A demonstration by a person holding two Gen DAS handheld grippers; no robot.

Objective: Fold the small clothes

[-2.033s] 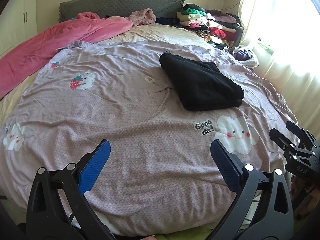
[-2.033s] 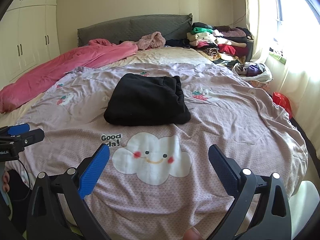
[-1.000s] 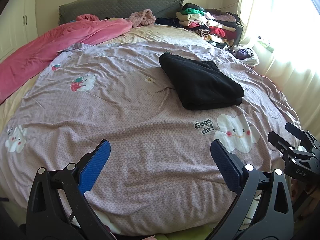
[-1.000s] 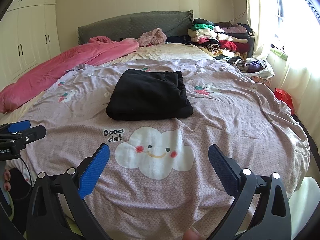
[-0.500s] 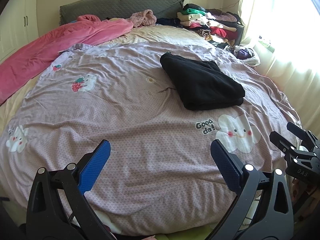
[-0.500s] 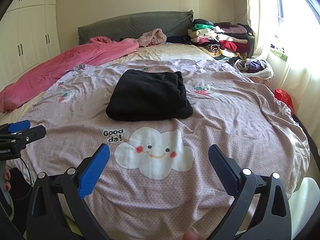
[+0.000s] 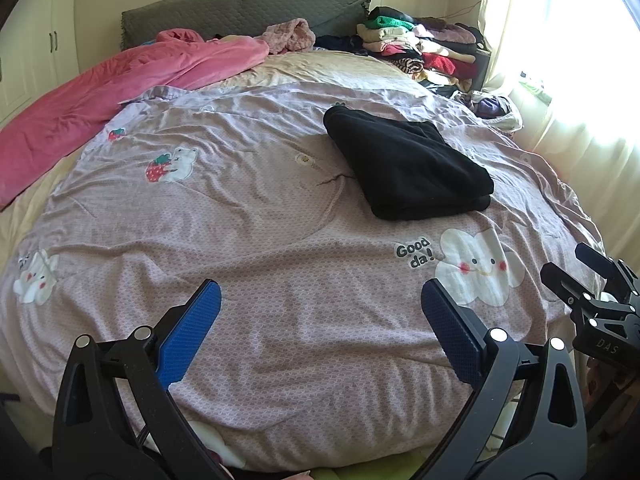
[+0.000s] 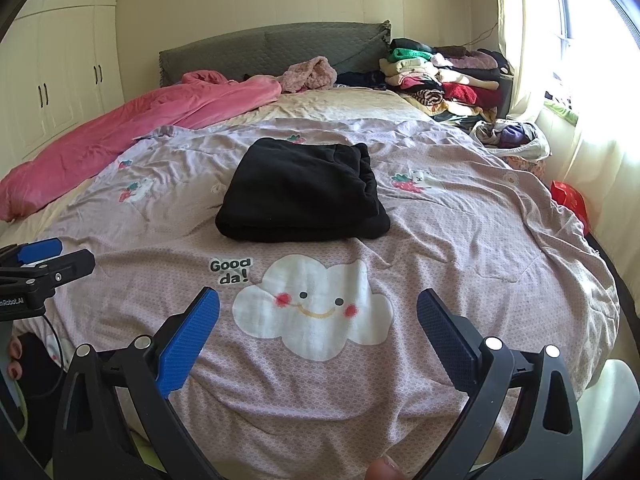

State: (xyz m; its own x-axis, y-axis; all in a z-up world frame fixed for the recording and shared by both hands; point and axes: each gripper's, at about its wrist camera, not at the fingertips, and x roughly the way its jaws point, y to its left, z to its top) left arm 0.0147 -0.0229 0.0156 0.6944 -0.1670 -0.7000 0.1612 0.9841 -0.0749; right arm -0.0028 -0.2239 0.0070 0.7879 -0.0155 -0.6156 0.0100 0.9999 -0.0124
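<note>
A black garment (image 7: 408, 168) lies folded in a neat rectangle on the purple bedspread (image 7: 248, 216), beyond the cloud print; it also shows in the right wrist view (image 8: 300, 192). My left gripper (image 7: 320, 312) is open and empty, low over the near edge of the bed, well short of the garment. My right gripper (image 8: 318, 316) is open and empty over the cloud print (image 8: 316, 308). The right gripper shows at the right edge of the left wrist view (image 7: 592, 280). The left gripper shows at the left edge of the right wrist view (image 8: 40, 264).
A pink blanket (image 7: 112, 92) lies along the far left. A pile of folded clothes (image 8: 440, 76) stands at the back right by the grey headboard (image 8: 272, 48). A basket of laundry (image 8: 512, 140) and a red bag (image 8: 568, 200) sit right of the bed. Curtains hang at right.
Both grippers stay open and empty and drift only slightly. The folded black garment has not moved.
</note>
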